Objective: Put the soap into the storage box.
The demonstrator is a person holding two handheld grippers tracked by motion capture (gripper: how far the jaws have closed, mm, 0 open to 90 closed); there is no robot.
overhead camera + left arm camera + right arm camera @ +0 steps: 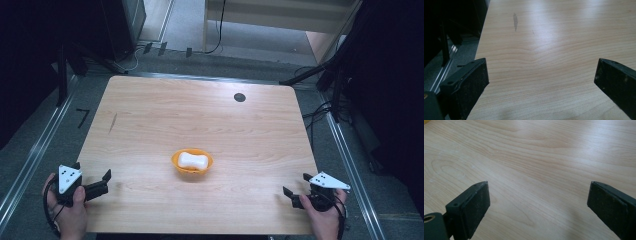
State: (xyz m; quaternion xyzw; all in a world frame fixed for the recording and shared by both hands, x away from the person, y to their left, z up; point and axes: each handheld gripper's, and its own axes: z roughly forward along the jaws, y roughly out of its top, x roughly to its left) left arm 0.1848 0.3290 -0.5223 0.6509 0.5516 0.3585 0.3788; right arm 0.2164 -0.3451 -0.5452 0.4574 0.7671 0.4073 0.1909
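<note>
A pale wooden table (150,115) takes up the centre of the high view, with dark floor and stands around it. Just below the middle of the frame sits a small orange bowl (176,161), and inside it rests a white, rounded, bone-shaped object (193,160), possibly a bar of soap; the bowl keeps it from sliding about. At the lower left corner a hand holds the left gripper (101,183) over the table's near edge, its jaws spread apart with nothing between them. At the lower right, the other hand holds the right gripper (294,194) in the same way, jaws wide and empty. Both point inward toward the bowl but stay well apart from it, which reads as a resting or starting pose. A small dark round hole (239,97) marks the table toward the upper right.
</note>
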